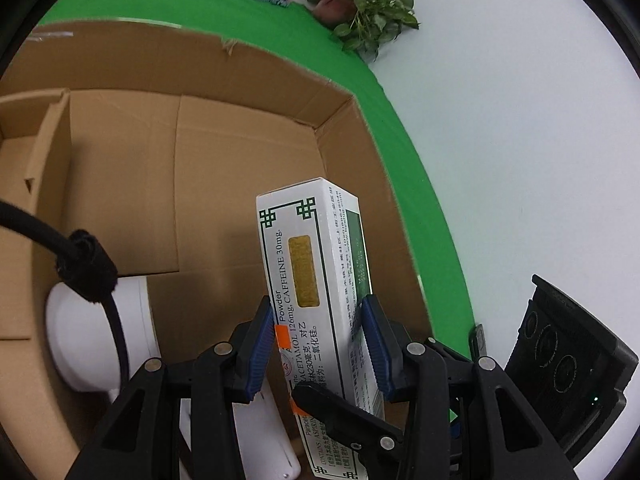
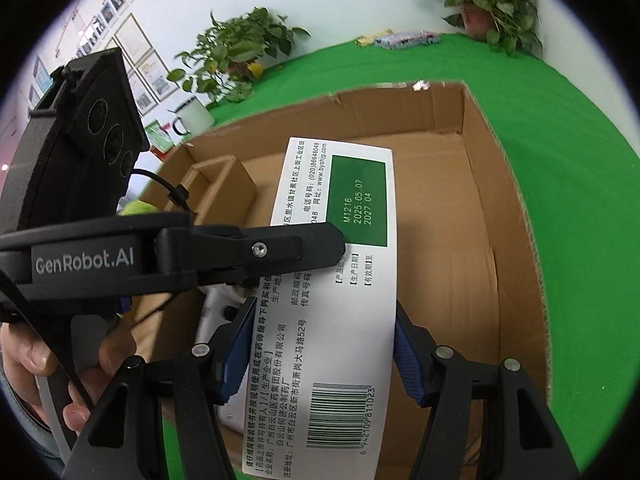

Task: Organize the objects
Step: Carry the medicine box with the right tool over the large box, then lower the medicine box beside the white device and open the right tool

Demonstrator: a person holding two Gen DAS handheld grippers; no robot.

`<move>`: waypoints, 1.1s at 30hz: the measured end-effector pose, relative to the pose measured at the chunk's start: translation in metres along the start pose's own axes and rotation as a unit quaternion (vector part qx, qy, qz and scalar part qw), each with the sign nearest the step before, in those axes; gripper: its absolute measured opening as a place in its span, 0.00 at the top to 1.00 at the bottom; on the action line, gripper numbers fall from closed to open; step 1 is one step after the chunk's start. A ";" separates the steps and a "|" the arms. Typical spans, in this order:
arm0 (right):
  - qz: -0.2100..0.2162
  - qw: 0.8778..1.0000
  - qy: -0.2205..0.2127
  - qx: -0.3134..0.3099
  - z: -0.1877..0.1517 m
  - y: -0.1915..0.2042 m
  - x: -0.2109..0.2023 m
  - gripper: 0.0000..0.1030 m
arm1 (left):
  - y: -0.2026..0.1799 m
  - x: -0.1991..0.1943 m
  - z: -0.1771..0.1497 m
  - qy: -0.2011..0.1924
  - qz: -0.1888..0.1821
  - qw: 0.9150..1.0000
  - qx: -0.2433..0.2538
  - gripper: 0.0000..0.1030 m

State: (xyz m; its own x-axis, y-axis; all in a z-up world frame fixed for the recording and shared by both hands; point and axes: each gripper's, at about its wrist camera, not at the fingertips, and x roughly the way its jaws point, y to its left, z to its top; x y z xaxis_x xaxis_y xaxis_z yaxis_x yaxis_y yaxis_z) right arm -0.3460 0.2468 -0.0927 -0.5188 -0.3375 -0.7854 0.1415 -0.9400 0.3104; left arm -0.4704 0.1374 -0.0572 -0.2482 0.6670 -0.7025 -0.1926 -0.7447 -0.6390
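In the left wrist view, our left gripper (image 1: 320, 344) clamps the white medicine box (image 1: 316, 276) between its blue pads, above the cardboard box (image 1: 240, 152). In the right wrist view, our right gripper (image 2: 324, 352) grips the same medicine box (image 2: 340, 280) between its jaws.

The left hand-held gripper (image 1: 320, 344) clamps a white medicine box (image 1: 316, 276). It hangs over an open cardboard box (image 1: 224, 152) on the green tabletop (image 1: 416, 200).

The left gripper (image 1: 320, 344) and right gripper (image 2: 324, 352) both clamp the same box (image 2: 332, 280). A hand (image 2: 52, 360) grips the left handle.
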 end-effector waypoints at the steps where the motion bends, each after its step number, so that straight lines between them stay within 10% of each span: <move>1: -0.003 1.000 0.005 0.001 -0.001 -0.001 0.003 0.40 | 0.004 0.004 0.000 0.003 -0.002 1.000 -0.002 0.61; 11: -0.032 0.999 0.014 0.002 -0.006 -0.009 0.006 0.40 | 0.006 0.017 0.001 0.017 0.004 1.000 0.008 0.56; 33: -0.071 0.997 0.030 0.017 -0.019 -0.004 0.009 0.27 | 0.002 -0.097 -0.062 -0.117 0.142 0.979 0.086 0.56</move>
State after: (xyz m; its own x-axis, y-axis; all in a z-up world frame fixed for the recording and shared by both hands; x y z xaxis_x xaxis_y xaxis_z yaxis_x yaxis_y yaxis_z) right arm -0.3354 0.2466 -0.1116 -0.4803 -0.2038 -0.8531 0.0402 -0.9767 0.2107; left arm -0.3882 0.0729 -0.0099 -0.5214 0.4233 -0.7409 -0.2359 -0.9059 -0.3516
